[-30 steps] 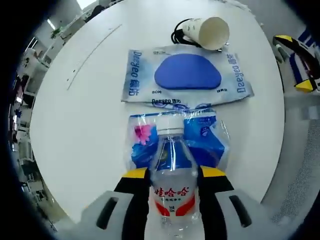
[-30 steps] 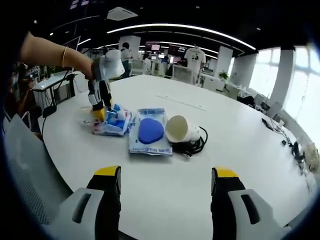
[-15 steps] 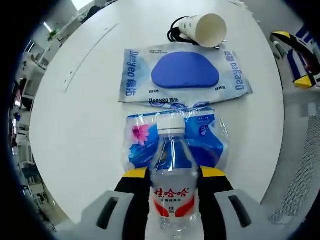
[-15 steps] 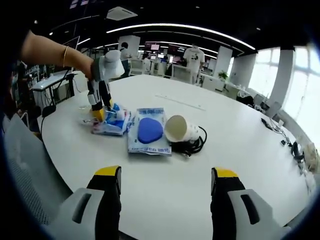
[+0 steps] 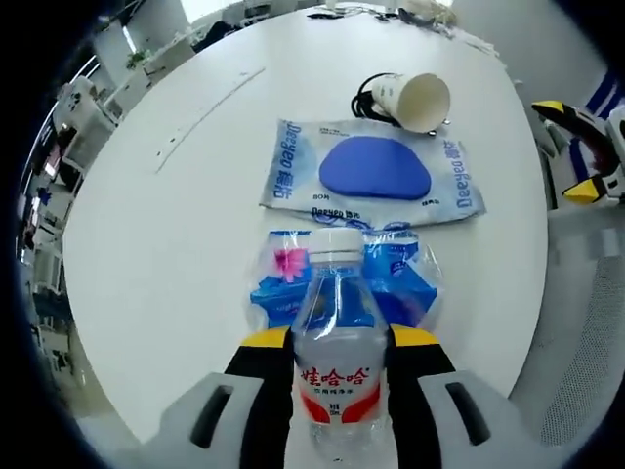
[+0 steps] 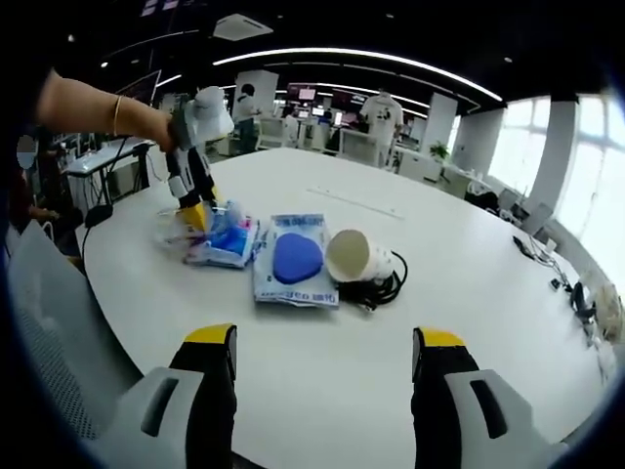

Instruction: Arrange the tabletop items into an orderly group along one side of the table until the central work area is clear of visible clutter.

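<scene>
The left claw (image 5: 337, 357) is gripping a water bottle (image 5: 338, 342) above the tissue pack (image 5: 278, 283), at six o'clock on the counter (image 5: 166, 244). The right claw (image 6: 319, 366) is hanging open, holding nothing, well apart from the pouch (image 6: 295, 259) and cup (image 6: 354, 256).

"Deeyeo" printed along both ends of the blue-and-white packet (image 5: 371, 176), red Chinese characters — 娃哈哈 — on the water bottle label (image 5: 339, 383)

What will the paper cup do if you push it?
The paper cup lies on its side, so it will probably roll, likely in a curve since it tapers. It looks empty and light, so a nudge should move it, though the black cable beside it might stop it.
</scene>
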`<state>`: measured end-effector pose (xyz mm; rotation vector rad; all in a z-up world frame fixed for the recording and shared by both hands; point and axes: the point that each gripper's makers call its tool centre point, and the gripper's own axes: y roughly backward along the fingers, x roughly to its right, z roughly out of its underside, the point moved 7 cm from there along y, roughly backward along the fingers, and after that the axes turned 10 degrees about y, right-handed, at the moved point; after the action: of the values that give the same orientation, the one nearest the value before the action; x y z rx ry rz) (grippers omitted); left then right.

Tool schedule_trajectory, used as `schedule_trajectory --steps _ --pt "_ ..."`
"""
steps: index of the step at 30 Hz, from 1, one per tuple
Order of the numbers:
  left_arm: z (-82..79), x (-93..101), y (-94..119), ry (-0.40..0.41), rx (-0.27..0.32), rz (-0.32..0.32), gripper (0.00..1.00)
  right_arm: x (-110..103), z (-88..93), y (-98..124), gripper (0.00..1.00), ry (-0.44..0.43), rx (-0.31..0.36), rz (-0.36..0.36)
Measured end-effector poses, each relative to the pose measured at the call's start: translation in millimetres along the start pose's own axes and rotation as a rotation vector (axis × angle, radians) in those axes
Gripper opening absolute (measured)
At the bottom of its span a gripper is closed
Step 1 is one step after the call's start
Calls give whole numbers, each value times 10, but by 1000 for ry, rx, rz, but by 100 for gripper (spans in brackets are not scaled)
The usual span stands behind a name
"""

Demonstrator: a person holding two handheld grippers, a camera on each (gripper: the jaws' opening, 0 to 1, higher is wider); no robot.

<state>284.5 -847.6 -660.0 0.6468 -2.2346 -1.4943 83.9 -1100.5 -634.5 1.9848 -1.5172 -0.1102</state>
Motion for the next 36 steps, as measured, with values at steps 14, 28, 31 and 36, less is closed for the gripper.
schedule_trajectory --steps 14,28,31,36 --pt "305 -166 411 170 294 -92 34 1 13 -5 71 -19 -8 -3" --pt "682 -102 701 434 590 -150 34 6 22 -7 71 -30 -13 -4" --pt "740 -81 721 426 607 -161 34 7 15 -5 72 -30 -7 -3" --pt "746 -43 749 391 608 -192 34 2 -1 -2 72 -35 6 -9"
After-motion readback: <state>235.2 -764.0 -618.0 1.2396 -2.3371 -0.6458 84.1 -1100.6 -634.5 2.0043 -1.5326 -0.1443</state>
